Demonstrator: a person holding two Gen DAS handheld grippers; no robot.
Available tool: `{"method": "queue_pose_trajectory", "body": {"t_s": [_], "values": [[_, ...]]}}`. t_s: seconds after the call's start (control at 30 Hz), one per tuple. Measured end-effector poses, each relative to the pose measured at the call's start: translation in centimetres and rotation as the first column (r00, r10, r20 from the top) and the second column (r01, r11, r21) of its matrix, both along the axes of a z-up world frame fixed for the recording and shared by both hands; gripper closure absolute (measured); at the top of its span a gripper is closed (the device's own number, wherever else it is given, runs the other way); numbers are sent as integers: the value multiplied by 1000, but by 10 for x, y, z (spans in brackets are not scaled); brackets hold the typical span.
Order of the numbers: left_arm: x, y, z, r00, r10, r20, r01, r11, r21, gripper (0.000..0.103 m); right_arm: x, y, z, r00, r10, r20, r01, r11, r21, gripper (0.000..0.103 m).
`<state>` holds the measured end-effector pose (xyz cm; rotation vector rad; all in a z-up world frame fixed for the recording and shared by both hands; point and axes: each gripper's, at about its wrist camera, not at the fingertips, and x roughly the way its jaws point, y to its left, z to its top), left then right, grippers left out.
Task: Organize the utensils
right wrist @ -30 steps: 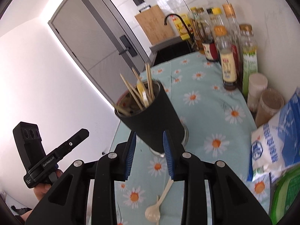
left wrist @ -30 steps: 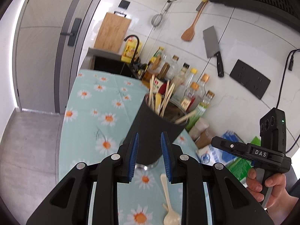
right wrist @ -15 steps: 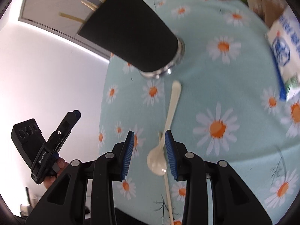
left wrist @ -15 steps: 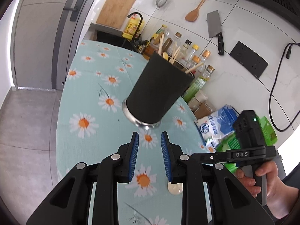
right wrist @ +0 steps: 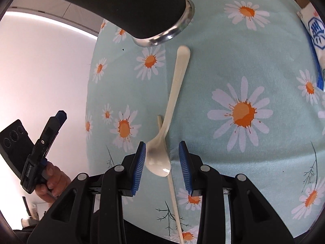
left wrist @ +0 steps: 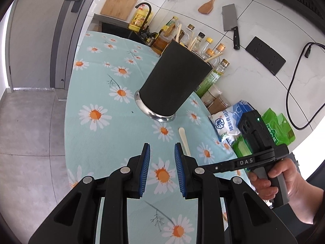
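Home kitchen: cleaver (left wrist: 230, 21) and spatula (left wrist: 211, 2) hang on tiled wall; sauce bottles (left wrist: 211, 52) line the counter's (left wrist: 97, 85) far edge.

Cleaver (left wrist: 230, 21) and, seemingly, sauce bottles (left wrist: 210, 49) behind.

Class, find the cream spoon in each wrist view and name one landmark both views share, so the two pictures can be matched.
Left wrist view: only the handle end of the cream spoon shows, lower centre, just beyond the left gripper; its bowl is hidden.
Right wrist view: the whole spoon lies centre frame, its bowl between the open fingers of the right gripper.
Shared landmark: the black utensil holder, standing just beyond the handle tip in both.
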<state>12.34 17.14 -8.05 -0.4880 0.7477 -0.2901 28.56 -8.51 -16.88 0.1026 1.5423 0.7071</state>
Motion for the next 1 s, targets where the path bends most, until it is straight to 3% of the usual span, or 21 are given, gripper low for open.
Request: {"method": "queue_pose_trajectory", "body": {"t_s": [0.07,0.57,1.0], "values": [[-2,3,-3,1000,-3,-2,3,1000,-5,79,-5,9,-1,1000,27,7,-27,999,-26,75],[-4,42,-26,1000,1,-30,-4,997,-72,79,-10,67,-2,998,42,57,-36,994,-100,91],[5,31,-29,998,-47,-47,43,996,-82,79,-14,56,14,999,40,34,-39,999,-29,99]]}}
